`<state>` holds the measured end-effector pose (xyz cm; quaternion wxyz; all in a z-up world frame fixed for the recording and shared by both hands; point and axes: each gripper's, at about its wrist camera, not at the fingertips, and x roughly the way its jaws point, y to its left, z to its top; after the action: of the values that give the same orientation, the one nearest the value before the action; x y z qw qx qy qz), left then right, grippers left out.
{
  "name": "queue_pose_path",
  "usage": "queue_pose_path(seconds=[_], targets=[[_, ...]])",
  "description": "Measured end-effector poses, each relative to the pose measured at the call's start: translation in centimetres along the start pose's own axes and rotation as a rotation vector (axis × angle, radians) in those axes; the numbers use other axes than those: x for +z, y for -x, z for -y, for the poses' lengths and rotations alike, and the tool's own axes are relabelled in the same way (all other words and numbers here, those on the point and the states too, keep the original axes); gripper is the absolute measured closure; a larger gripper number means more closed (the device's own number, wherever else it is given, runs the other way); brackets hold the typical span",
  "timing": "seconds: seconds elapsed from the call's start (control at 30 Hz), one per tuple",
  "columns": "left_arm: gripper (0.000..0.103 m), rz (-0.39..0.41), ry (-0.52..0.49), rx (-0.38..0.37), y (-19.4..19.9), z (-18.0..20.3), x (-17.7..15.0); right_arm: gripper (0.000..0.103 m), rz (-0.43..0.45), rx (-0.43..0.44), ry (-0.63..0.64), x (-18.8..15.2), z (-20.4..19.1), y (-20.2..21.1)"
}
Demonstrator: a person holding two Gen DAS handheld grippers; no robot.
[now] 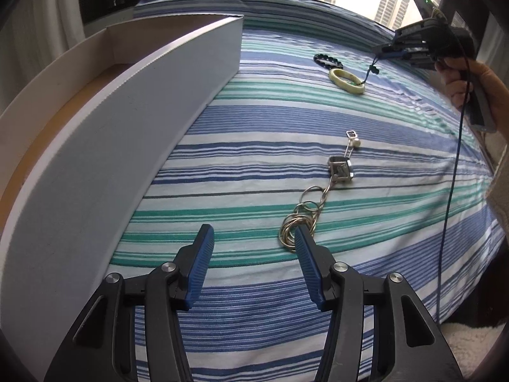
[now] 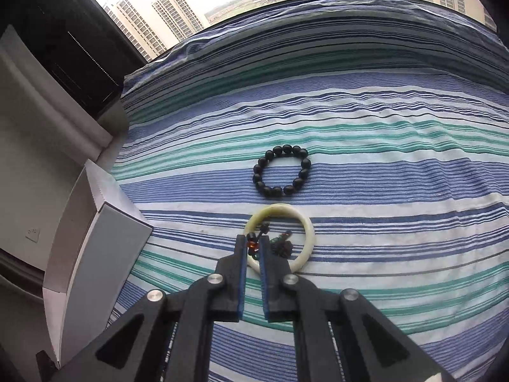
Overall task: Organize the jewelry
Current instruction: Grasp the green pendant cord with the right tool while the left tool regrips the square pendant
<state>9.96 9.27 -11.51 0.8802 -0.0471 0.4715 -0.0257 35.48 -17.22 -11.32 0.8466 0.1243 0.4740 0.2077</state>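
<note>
Right gripper: jaws nearly together, pinching a dark cord with small orange and dark beads. Cord strung from the pale green bangle, with a dark knotted tassel hanging inside the bangle's ring. Bangle lying on the striped bedspread, its near rim partly hidden behind the fingertips. Seen from the left wrist camera: right gripper raised over the far right of the bed, held by a hand, cord running down from its tip to the bangle.

Left gripper: jaws spread about halfway, nothing between the blue pads. Positioned low over the bedspread, pointing steeply down.

Black bead bracelet: flat on the bedspread, just beyond the bangle, not touching it. Same bracelet visible from the left wrist camera, just behind the bangle.

Silver chain piece with rings and a square pendant: stretched across the stripes, ring cluster just beside the left gripper's right fingertip; contact cannot be told. Small pearl and clasp at the far end of the chain.

White open box: standing on the bed at the left of the left gripper, long wall toward the jewelry. Same box at the left edge of the right wrist view, well apart from the bangle.
</note>
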Motion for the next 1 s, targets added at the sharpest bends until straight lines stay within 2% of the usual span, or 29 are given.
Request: queue_pose_path(seconds=[0.13, 0.23, 0.33, 0.47, 0.6, 0.63, 0.67, 0.7, 0.8, 0.83, 0.87, 0.9, 1.0], targets=[[0.048, 0.007, -0.061, -0.027, 0.1, 1.5, 0.8, 0.095, 0.02, 0.041, 0.023, -2.4, -0.9, 4.1], [0.044, 0.001, -0.128, -0.068, -0.3, 3.0, 1.7, 0.095, 0.025, 0.061, 0.037, -5.1, -1.2, 6.9], [0.043, -0.025, -0.188, -0.102, -1.9, 4.8, 2.8, 0.095, 0.028, 0.076, 0.048, -8.0, -1.3, 8.9], [0.043, -0.075, -0.244, -0.136, -4.7, 7.5, 4.4, 0.095, -0.003, 0.088, 0.059, -11.7, -1.0, 9.6], [0.044, -0.1, -0.288, -0.075, -7.7, 9.7, 5.3, 0.095, -0.048, 0.068, 0.027, -15.0, 0.5, 9.2], [0.046, -0.106, -0.286, -0.054, -8.2, 10.0, 5.4, 0.095, -0.055, 0.062, 0.016, -15.6, 1.1, 9.2], [0.052, -0.086, -0.28, -0.051, -8.3, 10.2, 5.6, 0.095, -0.061, 0.056, 0.002, -16.2, 1.8, 9.2], [0.071, -0.081, -0.276, -0.056, -8.4, 10.4, 5.7, 0.095, -0.062, 0.048, -0.019, -16.4, 2.5, 9.2], [0.071, -0.076, -0.264, -0.067, -8.4, 10.4, 5.9, 0.092, -0.061, -0.005, -0.095, -16.8, 5.4, 9.4], [0.071, -0.073, -0.257, -0.069, -8.4, 10.2, 5.9, 0.084, -0.064, -0.034, -0.119, -16.9, 6.4, 9.4], [0.071, -0.07, -0.246, -0.07, -8.3, 10.0, 5.8, 0.067, -0.064, -0.053, -0.142, -17.0, 7.3, 9.5], [0.071, -0.07, -0.231, -0.071, -8.3, 9.7, 5.8, 0.061, -0.061, -0.069, -0.161, -17.2, 8.0, 9.6], [0.071, -0.075, -0.165, -0.088, -7.9, 8.6, 5.8, 0.06, -0.062, -0.078, -0.166, -17.8, 8.7, 9.6]])
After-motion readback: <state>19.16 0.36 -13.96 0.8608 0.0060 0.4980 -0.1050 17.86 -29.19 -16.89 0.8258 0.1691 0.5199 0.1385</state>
